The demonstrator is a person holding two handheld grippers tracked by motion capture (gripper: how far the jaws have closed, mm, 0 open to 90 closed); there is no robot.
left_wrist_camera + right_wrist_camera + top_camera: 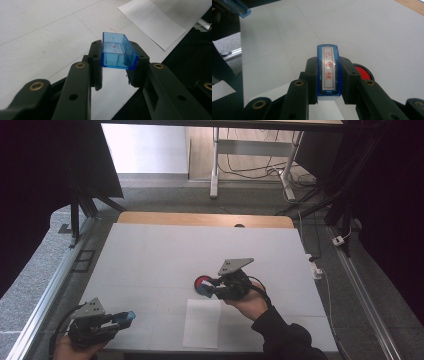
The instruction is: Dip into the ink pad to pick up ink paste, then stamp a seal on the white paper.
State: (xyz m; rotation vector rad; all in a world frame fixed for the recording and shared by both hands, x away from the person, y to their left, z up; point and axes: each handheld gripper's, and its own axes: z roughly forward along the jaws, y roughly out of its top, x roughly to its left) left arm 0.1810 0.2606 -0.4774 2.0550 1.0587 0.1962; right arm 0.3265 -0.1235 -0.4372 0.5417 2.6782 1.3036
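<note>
My right gripper (328, 75) is clamped on a blue stamp (328, 71), the two black jaws pressing its long sides so it stands between them with its top face turned toward the riding camera. That face is a long white label inside a blue rim, boxed by a thin red line and printed with red characters running down it; the body below is clear blue plastic. In the high view the right gripper (212, 287) sits over the middle of the white table (165, 250), my hand behind it, and the stamp is too small there to make out. Just beside the jaws lies a round ink pad (363, 72), red inside a black rim, resting on the table; from above the ink pad (202, 283) sits at the gripper's tip, near the far edge of a sheet of white paper (202, 324) lying flat near my edge of the table. My left gripper (119, 66) is closed on the stamp's cap (118, 51), a hollow box of transparent blue plastic, open side facing the camera, held off the table by its two long walls. From above, the left gripper (125, 318) is at the near left corner, well apart from the right one, with the cap (126, 317) showing as a blue spot at its tip.
</note>
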